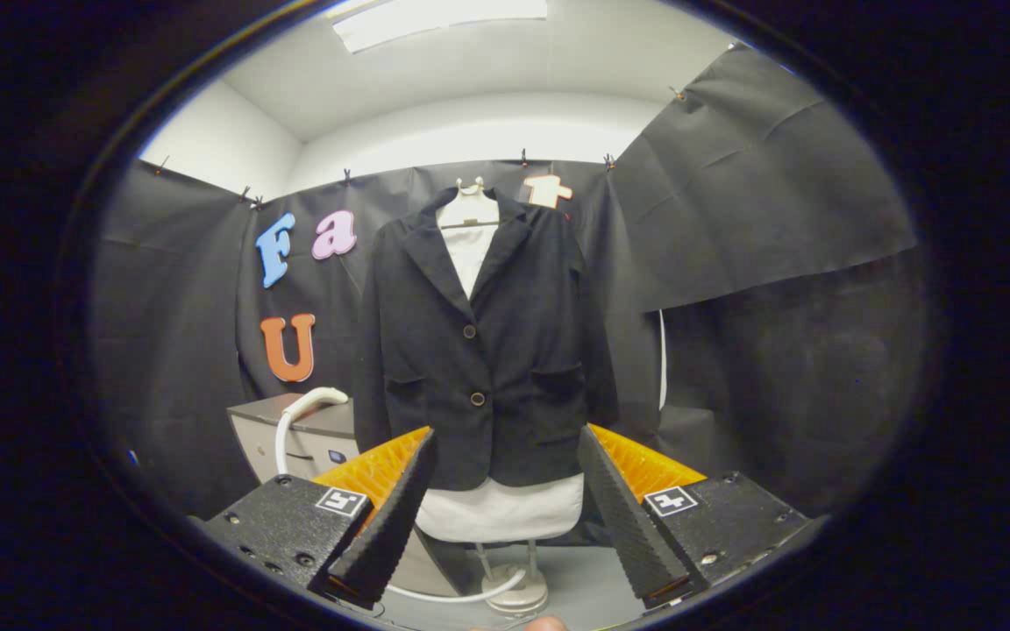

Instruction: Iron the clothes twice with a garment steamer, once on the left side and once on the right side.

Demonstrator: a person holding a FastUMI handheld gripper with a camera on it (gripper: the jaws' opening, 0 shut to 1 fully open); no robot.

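Observation:
A dark two-button blazer (487, 350) hangs over a white shirt (501, 510) on a stand, straight ahead and beyond the fingers. The stand's pole and round base (522, 596) show between the fingers. A white steamer hose (293, 422) curves up from a grey steamer unit (308, 434) to the left of the blazer, behind the left finger. My gripper (509, 517) is open, its fingers wide apart with nothing between them, well short of the clothes.
Black cloth walls close in the booth on the left, back and right. A white cable (452, 596) runs along the grey floor toward the stand's base. A fingertip of a person (545, 624) peeks in below the gripper.

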